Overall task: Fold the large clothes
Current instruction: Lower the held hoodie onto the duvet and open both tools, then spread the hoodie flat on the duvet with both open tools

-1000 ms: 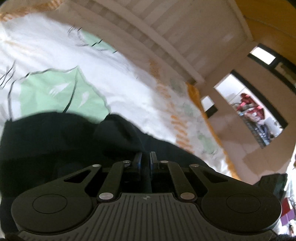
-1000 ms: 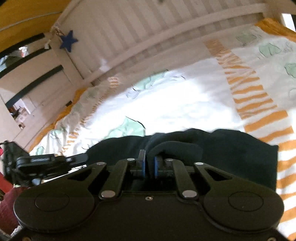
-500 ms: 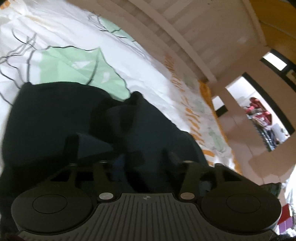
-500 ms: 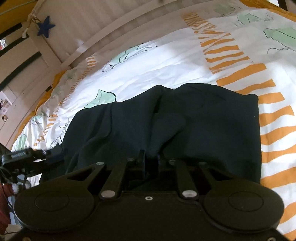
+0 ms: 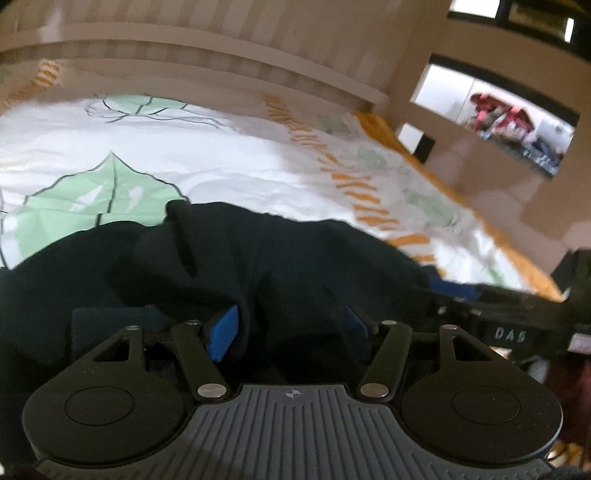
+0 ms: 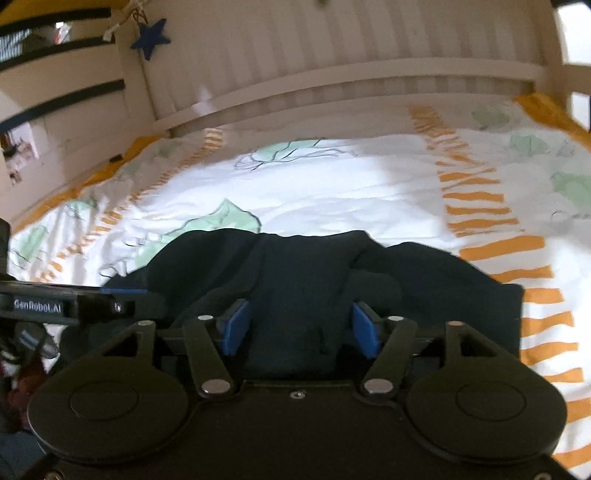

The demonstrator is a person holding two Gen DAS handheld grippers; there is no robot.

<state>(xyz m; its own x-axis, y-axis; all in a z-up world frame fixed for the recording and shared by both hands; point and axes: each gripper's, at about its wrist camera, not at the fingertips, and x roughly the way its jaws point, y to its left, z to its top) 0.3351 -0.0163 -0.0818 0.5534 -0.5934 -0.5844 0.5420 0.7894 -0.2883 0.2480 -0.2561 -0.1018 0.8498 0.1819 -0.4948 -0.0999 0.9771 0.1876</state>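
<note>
Garment (image 6: 306, 273) lies on bedspread (image 6: 351, 192), headboard (image 6: 332, 48) behind.

**Colours on the bed**

The garment (image 6: 303, 273) is black, with no pattern. The bed cover (image 6: 332, 184) is white with pale green leaves drawn in thin dark lines and with bands of short orange stripes; its edge is orange. The bed frame (image 6: 332, 55) is cream white. A dark blue star (image 6: 150, 35) hangs on it. The gripper pads (image 6: 234, 326) are blue, on black bodies.
</note>
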